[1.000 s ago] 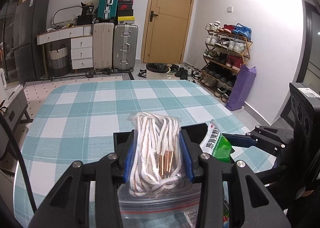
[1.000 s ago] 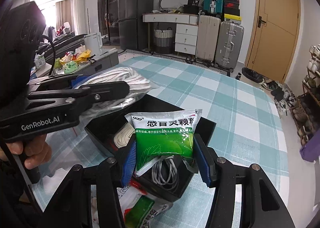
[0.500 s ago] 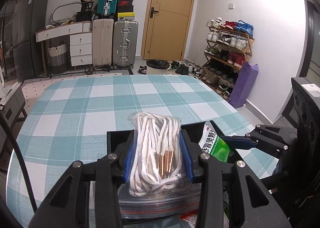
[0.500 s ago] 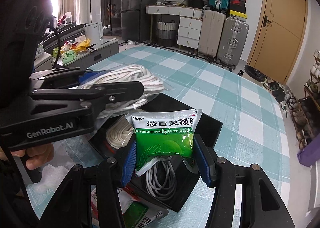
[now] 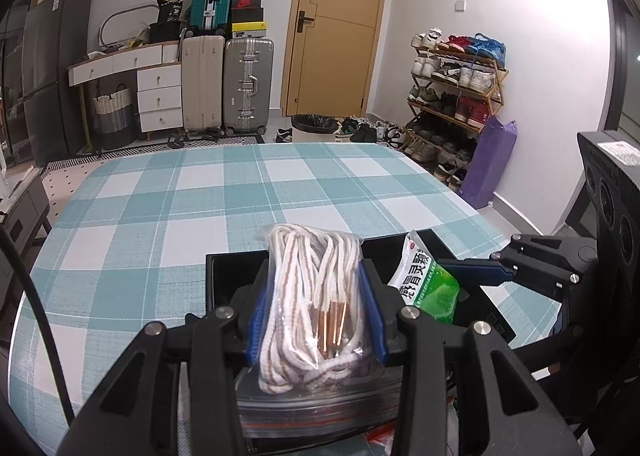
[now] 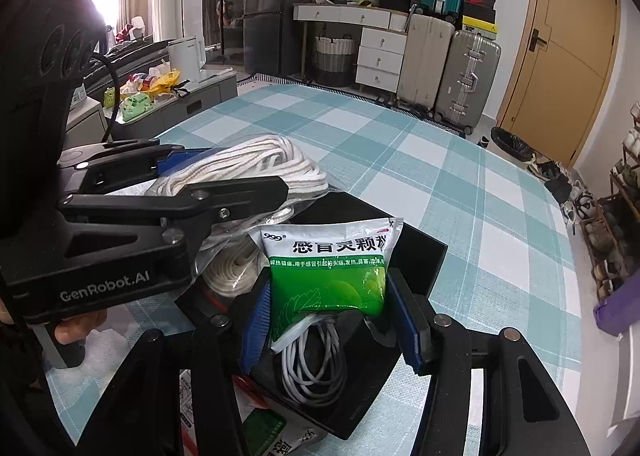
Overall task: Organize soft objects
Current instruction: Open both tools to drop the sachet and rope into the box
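The left gripper [image 5: 316,320] is clamped on a clear zip bag of white cord [image 5: 314,296]; the right gripper [image 6: 328,320] squeezes a green-and-white medicine sachet [image 6: 328,268]. Both hang over the black open box [image 6: 420,252]. Only the right wrist view shows the coiled grey cable [image 6: 316,368] inside. Beyond, the teal checked tablecloth [image 5: 240,192] lies bare.

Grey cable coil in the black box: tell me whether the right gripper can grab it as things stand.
Probably not: the right gripper is shut on the green sachet, which hangs right over the grey cable coil in the black box.
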Tool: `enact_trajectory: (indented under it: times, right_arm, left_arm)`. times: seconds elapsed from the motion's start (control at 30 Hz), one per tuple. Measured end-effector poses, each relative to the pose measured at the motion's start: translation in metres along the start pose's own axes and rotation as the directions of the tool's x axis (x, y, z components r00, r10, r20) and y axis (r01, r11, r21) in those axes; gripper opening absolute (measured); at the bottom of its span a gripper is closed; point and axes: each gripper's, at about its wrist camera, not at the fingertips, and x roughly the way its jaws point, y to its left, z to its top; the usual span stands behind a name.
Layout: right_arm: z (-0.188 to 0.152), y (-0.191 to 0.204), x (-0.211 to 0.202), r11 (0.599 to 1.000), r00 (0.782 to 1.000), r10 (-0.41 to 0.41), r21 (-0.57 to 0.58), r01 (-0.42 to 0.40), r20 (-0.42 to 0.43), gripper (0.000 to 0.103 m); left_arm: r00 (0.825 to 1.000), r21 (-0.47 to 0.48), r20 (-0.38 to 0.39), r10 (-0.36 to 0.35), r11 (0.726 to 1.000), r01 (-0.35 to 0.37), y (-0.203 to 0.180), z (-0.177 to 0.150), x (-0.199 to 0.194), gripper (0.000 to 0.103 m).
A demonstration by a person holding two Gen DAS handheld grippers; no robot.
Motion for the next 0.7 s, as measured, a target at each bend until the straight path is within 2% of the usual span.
enact_trajectory:
  times: [0.07,0.17,0.23,0.3,0.33,0.4,0.47,0.6,0.7]
  right_arm:
    - [0.000,0.001,-0.001,1.000,1.000,-0.010,-0.013,0.010,0.006,0.058]
    - [0.000,0.002,-0.005,1.000,0.999,-0.014,-0.021,0.014,0.029,0.076]
    - [-0.001,0.003,-0.012,0.999,0.999,-0.017,-0.027,0.018,0.048,0.082]
    - [-0.003,0.003,-0.018,0.999,0.998,-0.024,-0.028,0.026,0.063,0.088]
    - [-0.004,0.002,-0.022,0.999,0.997,-0.026,-0.025,0.028,0.069,0.090]
    - [-0.007,0.001,-0.029,0.999,0.996,-0.039,-0.014,0.041,0.079,0.099]
    - [-0.011,0.000,-0.036,0.998,0.994,-0.058,-0.001,0.058,0.092,0.102]
    - [-0.023,-0.004,-0.049,0.998,0.993,-0.050,0.043,0.046,0.104,0.102]
    - [-0.032,-0.007,-0.057,0.996,0.995,-0.027,0.085,0.018,0.096,0.102]
  left_arm:
    - [1.000,0.005,-0.007,0.001,1.000,-0.001,-0.001,-0.001,0.000,0.040]
    - [1.000,0.023,-0.025,0.000,1.000,0.000,-0.003,-0.002,0.000,0.041]
    - [0.999,0.045,-0.022,0.028,0.999,-0.027,-0.006,-0.003,-0.003,0.045]
    - [1.000,0.055,-0.013,0.028,0.998,-0.027,-0.008,-0.004,-0.008,0.066]
    - [1.000,0.053,-0.008,0.022,0.998,-0.022,-0.008,-0.005,-0.012,0.069]
    - [1.000,0.046,0.001,0.013,0.999,-0.013,-0.007,-0.006,-0.019,0.093]
    - [1.000,0.033,0.005,0.008,0.999,-0.008,-0.005,-0.008,-0.027,0.102]
    - [1.000,0.016,0.009,0.010,1.000,-0.010,0.000,-0.014,-0.046,0.103]
    - [0.999,0.014,-0.007,0.038,0.999,-0.038,0.003,-0.022,-0.060,0.103]
